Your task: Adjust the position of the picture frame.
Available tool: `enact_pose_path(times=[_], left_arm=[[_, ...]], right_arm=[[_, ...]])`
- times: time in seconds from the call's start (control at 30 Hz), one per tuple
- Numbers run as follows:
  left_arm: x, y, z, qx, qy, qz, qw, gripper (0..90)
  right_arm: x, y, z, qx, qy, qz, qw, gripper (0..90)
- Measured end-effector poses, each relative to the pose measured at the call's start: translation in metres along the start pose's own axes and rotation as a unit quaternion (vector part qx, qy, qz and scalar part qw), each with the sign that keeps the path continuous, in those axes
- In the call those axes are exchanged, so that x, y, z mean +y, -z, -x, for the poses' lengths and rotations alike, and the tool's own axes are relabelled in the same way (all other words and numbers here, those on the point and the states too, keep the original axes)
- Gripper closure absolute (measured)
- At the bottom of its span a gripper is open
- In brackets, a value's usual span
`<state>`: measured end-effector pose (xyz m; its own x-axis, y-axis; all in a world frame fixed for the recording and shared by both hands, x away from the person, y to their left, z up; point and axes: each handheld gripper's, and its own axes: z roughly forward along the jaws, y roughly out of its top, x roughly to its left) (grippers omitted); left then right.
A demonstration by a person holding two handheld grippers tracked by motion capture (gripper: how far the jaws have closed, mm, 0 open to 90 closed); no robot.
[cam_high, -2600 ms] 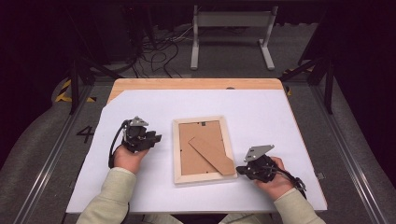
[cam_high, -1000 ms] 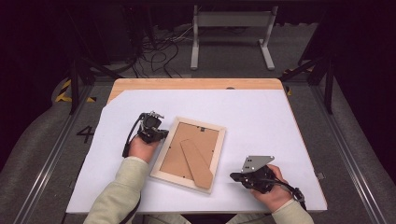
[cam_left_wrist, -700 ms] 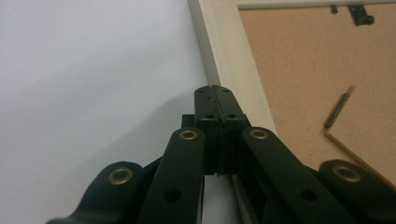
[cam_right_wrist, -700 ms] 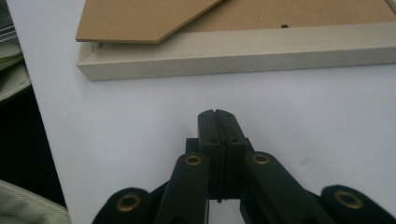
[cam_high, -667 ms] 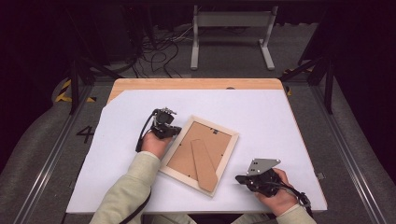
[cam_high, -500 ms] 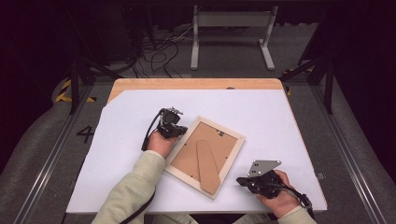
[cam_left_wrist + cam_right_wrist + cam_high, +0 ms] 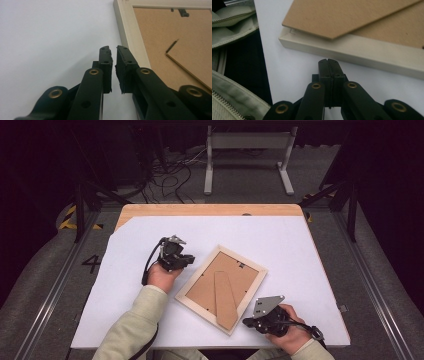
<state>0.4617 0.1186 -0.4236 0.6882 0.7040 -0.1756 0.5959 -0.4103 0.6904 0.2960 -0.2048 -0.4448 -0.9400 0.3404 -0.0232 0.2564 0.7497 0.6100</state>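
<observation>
Picture frame lies face down on the white-covered worktop, its brown backing board and folded stand uppermost. It now sits turned on a slant, one corner toward the far right and another toward the person's near edge, whereas a couple of seconds ago it lay square to the worktop between the two hands. The turn seems to come from the left side, pushed round bit by bit. That suggests the work in hand is repositioning the frame, perhaps to reach its stand or clips, and the turning looks well under way.

Left hand-held gripper has travelled forward with the frame and now rests just beside its upper left edge; its jaws stand nearly closed, a thin gap between them, holding nothing. Right hand-held gripper has drawn back slightly toward the person and waits near the frame's lowest corner, jaws pressed fully together and empty.
</observation>
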Motion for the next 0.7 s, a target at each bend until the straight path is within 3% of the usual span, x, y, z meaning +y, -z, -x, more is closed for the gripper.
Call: enact_pose_path(times=[0.13, 0.4, 0.7], left_arm=[[-0.01, 0.019, -0.005, 0.006, 0.007, 0.015, 0.9998, 81.0], [-0.036, 0.047, -0.02, 0.028, 0.041, 0.027, 0.9984, 80.3], [-0.064, 0.07, -0.029, 0.052, 0.067, 0.025, 0.9961, 80.1]], right_arm=[[0.01, -0.008, -0.001, 0.014, 0.02, -0.004, 0.9997, 90.0], [0.03, -0.026, -0.001, 0.038, 0.048, 0.004, 0.9981, 90.0], [0.059, -0.052, -0.003, 0.033, 0.064, 0.021, 0.9972, 90.0]])
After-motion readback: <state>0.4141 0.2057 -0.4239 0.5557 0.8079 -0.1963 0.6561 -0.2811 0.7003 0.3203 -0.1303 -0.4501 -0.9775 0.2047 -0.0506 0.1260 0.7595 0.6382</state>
